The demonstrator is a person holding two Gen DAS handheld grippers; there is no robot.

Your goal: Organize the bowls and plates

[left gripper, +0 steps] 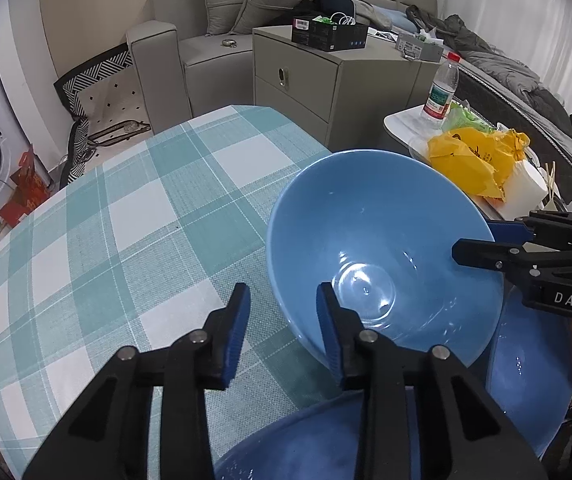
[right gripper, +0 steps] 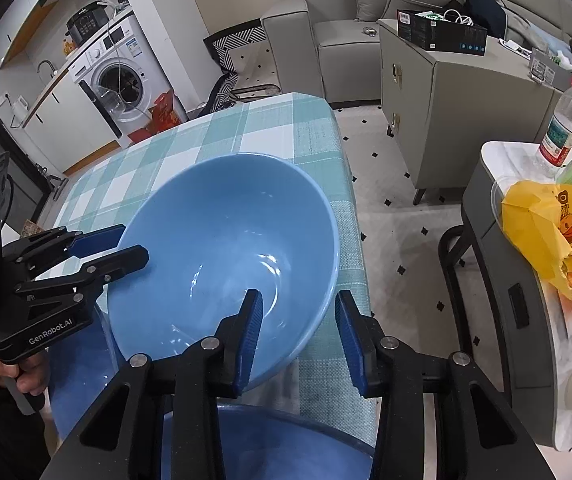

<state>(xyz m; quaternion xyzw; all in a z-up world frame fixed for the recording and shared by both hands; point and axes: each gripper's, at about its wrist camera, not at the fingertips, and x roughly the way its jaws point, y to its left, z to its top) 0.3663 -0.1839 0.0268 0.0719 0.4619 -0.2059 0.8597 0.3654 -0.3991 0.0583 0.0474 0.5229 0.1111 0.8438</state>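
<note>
The left hand-held gripper [left gripper: 282, 332] and right hand-held gripper [right gripper: 299, 328] both gape astride the tilted bowl [left gripper: 365, 232]'s rim, so one should clamp firmly before lifting.

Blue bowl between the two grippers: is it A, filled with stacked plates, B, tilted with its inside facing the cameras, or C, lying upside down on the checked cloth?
B: the blue bowl is tipped up, and its empty inside shows in both wrist views.
</note>
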